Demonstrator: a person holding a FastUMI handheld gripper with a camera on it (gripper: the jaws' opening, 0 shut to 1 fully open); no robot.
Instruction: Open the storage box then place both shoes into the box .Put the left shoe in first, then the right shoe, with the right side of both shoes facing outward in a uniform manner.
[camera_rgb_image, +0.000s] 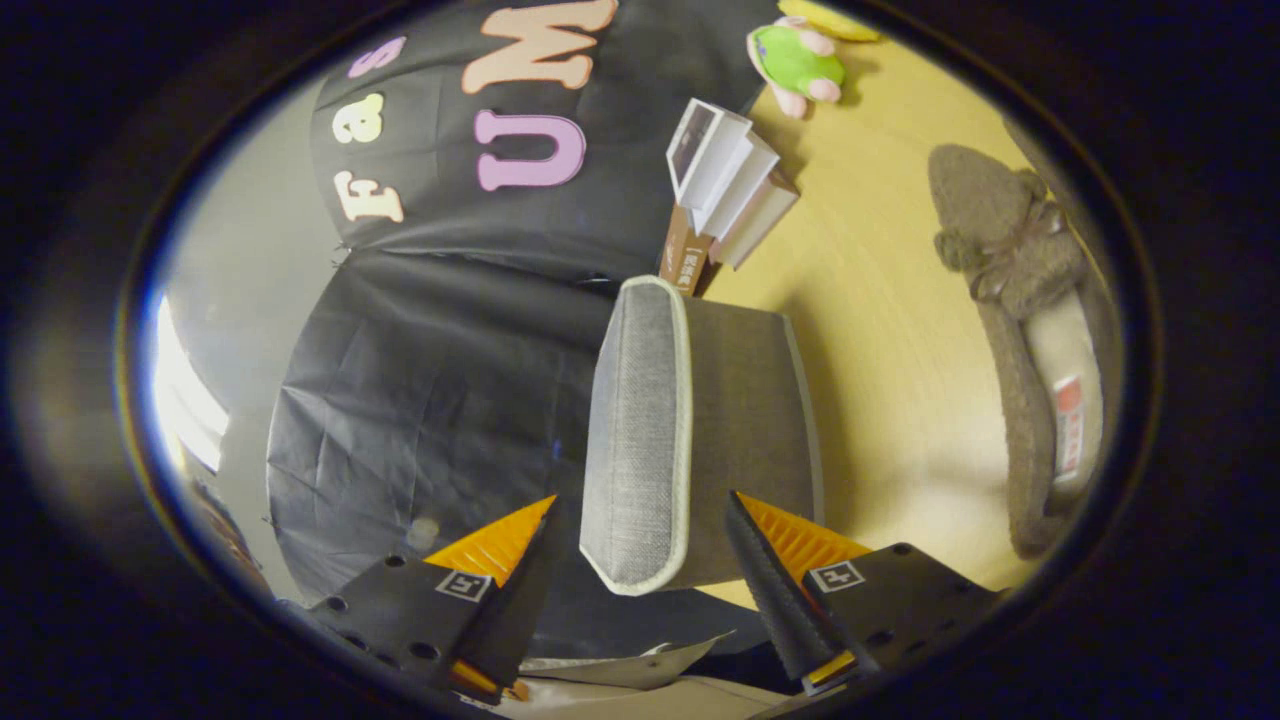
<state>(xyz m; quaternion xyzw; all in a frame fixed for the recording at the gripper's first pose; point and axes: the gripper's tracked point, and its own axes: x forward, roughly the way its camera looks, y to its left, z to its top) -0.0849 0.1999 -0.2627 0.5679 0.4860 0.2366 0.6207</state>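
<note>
- Gripper (640, 540) fingers spread apart, straddling the near end of the grey storage box (690, 440); neither finger clearly presses on it, so nothing is held.
- Likely lining up on the lid (635, 440), the pale-piped fabric panel on the box's left face; box still looks closed.
- Box long axis runs straight away from the fingers, toward the small cartons (725, 185) beyond.
- Shoe (1030, 340), grey fuzzy slipper with bow, lies on the yellow table (880, 330) right of the box, well apart, lengthwise roughly parallel to it.
</note>
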